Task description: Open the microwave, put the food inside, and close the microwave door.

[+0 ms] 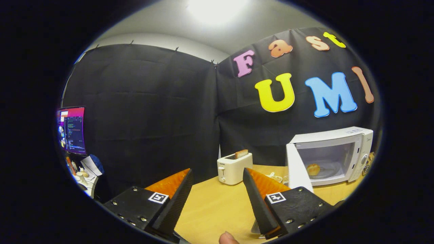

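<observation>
Microwave, white, at the desk's far right corner, door swung open, bread roll inside on its turntable; toaster left of it; gripper jaws spread wide, holding nothing.

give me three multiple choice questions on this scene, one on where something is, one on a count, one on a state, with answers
1. Where is the bread roll?
A. in the toaster slot
B. inside the microwave
C. between the gripper fingers

2. How many bread slices stick up from the toaster?
A. none
B. one
C. three

3. How does the microwave door stand?
A. swung open
B. fully shut
C. taken off and lying on the table

Answers:
1. B, the roll sits on the plate in the microwave's cavity.
2. B, a single slice rises from the slot.
3. A, the door stands out from the left of the cavity, which lies open to view. The gripper is open and holds nothing, its fingers spread above the table.
</observation>
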Demonstrator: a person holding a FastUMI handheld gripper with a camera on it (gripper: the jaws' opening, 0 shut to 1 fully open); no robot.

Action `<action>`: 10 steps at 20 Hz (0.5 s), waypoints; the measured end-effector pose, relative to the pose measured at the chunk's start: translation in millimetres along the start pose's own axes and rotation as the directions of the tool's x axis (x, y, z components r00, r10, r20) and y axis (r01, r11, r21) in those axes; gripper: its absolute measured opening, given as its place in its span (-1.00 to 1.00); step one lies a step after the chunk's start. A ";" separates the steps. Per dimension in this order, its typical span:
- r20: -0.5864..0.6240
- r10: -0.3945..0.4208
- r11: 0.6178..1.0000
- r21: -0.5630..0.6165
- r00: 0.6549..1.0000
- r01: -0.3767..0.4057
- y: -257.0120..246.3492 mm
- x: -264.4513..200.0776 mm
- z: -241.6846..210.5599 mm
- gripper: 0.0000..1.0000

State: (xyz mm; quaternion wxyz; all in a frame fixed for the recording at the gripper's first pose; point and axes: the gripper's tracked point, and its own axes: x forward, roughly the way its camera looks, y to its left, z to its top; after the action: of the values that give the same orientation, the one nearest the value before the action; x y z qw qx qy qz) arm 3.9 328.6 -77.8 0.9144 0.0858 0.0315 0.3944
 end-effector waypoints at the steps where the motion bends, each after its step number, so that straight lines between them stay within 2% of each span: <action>1: -0.028 -0.005 1.000 -0.013 1.000 0.005 -0.1 3.6 -16.2 0.76; 3: -0.072 -0.014 1.000 -0.020 0.997 0.013 -0.6 6.0 -39.0 0.71; 6: -0.093 -0.041 0.999 -0.001 0.995 0.041 -10.5 4.8 -63.0 0.34; 7: -0.091 -0.057 0.998 0.008 0.994 0.058 -16.6 1.9 -68.2 0.11; 8: -0.091 -0.071 0.997 0.014 0.993 0.072 -23.3 3.2 -74.3 -0.03; 9: -0.095 -0.083 0.996 0.018 0.992 0.085 -27.0 1.7 -81.3 -0.30; 10: -0.107 -0.088 0.996 0.016 0.990 0.090 -29.1 2.4 -90.0 -0.45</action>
State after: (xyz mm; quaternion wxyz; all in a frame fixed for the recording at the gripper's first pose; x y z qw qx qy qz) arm 15.2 322.6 -171.5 0.9272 0.0729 0.0878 0.3567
